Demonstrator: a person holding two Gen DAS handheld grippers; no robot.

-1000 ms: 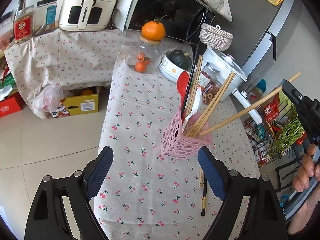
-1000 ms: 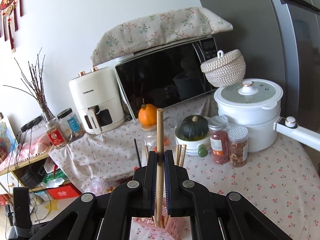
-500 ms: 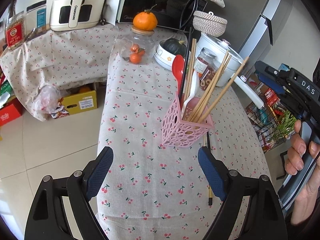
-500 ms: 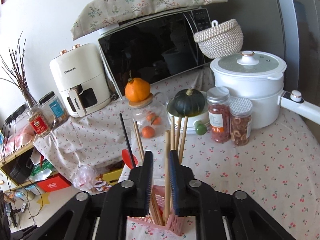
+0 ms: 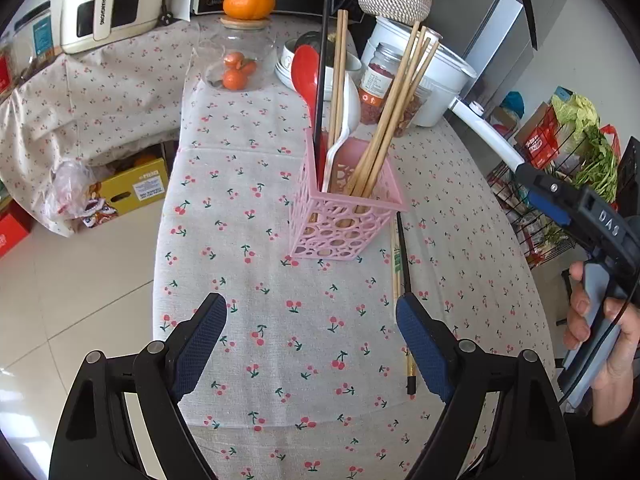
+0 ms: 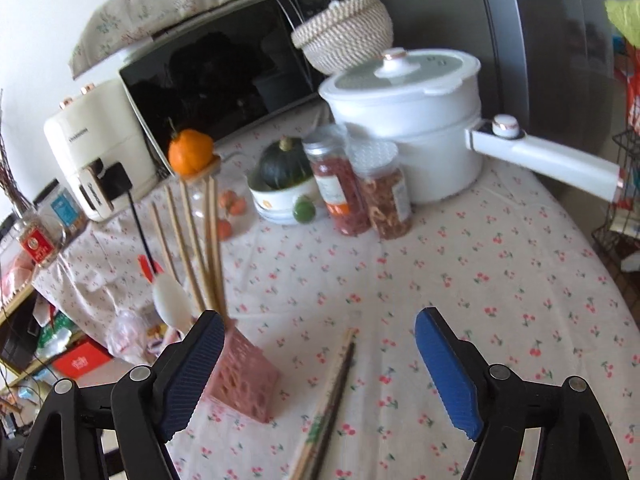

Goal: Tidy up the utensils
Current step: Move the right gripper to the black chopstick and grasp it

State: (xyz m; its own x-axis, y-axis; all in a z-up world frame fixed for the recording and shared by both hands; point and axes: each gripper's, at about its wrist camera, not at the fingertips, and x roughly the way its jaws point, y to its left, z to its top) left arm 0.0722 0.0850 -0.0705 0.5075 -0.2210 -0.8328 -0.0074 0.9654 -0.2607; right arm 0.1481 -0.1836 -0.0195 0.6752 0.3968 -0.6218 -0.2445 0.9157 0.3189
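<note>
A pink openwork basket [image 5: 344, 216] stands on the cherry-print tablecloth [image 5: 248, 320]. It holds several wooden chopsticks [image 5: 394, 120], a red spoon [image 5: 306, 76], a white spoon [image 5: 348, 116] and one black chopstick [image 5: 322, 80]. A wooden and a black chopstick [image 5: 400, 272] lie loose on the cloth beside the basket's right side. My left gripper [image 5: 310, 312] is open and empty, short of the basket. My right gripper [image 6: 320, 320] has its jaws opening wide with nothing between them. It hangs above the loose chopsticks [image 6: 332, 392], and the basket [image 6: 240, 376] is by its left finger.
At the back stand a white pot with a long handle [image 6: 408, 120], two spice jars [image 6: 360, 192], a bowl with a green squash [image 6: 284, 188], a glass jar topped by an orange [image 5: 248, 0], a microwave and an air fryer. A hand [image 5: 600, 320] holds the right tool at the table's right edge.
The right gripper let go of the wooden chopstick, which now stands in the basket, then spread its jaws and sank toward the table. The left gripper moved closer to the basket.
</note>
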